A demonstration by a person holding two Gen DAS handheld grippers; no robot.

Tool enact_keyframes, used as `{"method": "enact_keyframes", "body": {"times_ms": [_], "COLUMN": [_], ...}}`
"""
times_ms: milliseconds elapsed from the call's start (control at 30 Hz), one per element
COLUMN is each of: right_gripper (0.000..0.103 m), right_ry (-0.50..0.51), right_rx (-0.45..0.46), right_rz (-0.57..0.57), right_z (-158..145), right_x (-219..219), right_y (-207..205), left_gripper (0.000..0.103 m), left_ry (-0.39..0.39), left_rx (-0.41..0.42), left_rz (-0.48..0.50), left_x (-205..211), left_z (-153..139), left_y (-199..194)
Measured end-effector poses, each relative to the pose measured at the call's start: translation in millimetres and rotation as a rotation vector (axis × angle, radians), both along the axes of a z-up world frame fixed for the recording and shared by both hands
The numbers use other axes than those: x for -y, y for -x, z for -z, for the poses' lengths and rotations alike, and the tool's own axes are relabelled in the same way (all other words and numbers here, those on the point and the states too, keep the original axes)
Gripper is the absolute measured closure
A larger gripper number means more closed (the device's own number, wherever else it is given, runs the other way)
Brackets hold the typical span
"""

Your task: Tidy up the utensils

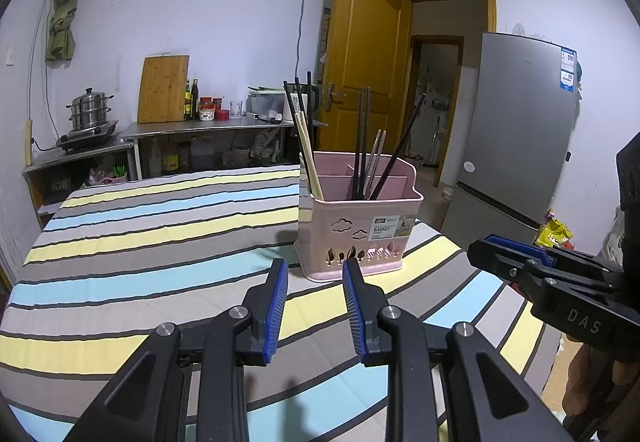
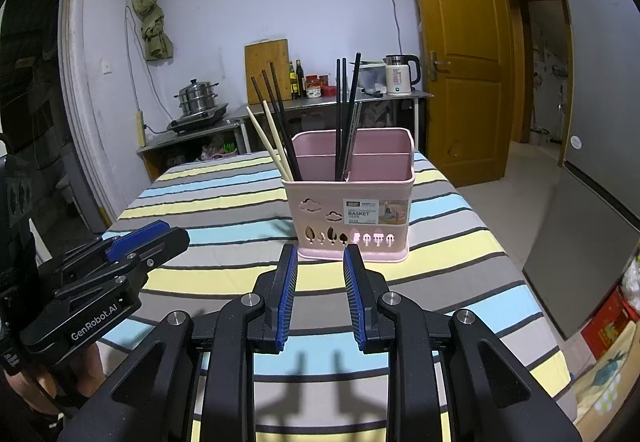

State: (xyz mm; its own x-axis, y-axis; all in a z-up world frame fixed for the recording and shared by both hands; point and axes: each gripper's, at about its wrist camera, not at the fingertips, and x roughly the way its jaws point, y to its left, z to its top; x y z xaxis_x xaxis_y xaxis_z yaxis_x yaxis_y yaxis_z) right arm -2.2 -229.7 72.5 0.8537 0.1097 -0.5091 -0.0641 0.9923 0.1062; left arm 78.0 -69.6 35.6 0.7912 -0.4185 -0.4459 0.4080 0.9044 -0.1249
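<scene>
Your pink basket stands upright on the striped desk, just beyond both tongs, and every utensil in view is already standing in it. Taking the basket as your landmark: the pale wooden chopsticks and a few black chopsticks lean out of its left compartment, while more black chopsticks and a thin metal pair stand in the compartments to the right of these.

Your left tongs and right tongs are both released, jaws apart with nothing between them, hovering over the desk in front of the basket.

Expect the sticks to be light, stiff and slick, the metal pair most of all. Pinch a stick high on its free upper end, well above the rim, and lift straight up. The basket looks like light plastic and may tip if a stick drags on its wall.
</scene>
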Motion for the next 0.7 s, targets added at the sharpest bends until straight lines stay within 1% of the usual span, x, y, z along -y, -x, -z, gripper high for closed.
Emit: {"method": "enact_keyframes", "body": {"times_ms": [333,600,700], "right_gripper": [0.079,0.079,0.079], "right_ry": [0.001,0.002,0.002], "right_rx": [-0.002,-0.003,-0.003], "right_rz": [0.001,0.001,0.001], "right_z": [0.7,1.1,0.9], "right_x": [0.2,-0.1,-0.2], "right_y": [0.4,1.0,0.7], "left_gripper": [0.075,0.075,0.075], "left_ry": [-0.009,-0.042,-0.040], "left_rx": [-0.003,0.011,0.009], "left_rz": [0.011,0.025,0.027], "left_x": [1.4,6.0,5.7], "left_z": [0.0,0.5,0.9], "left_y": [1.3,3.3,2.3]}}
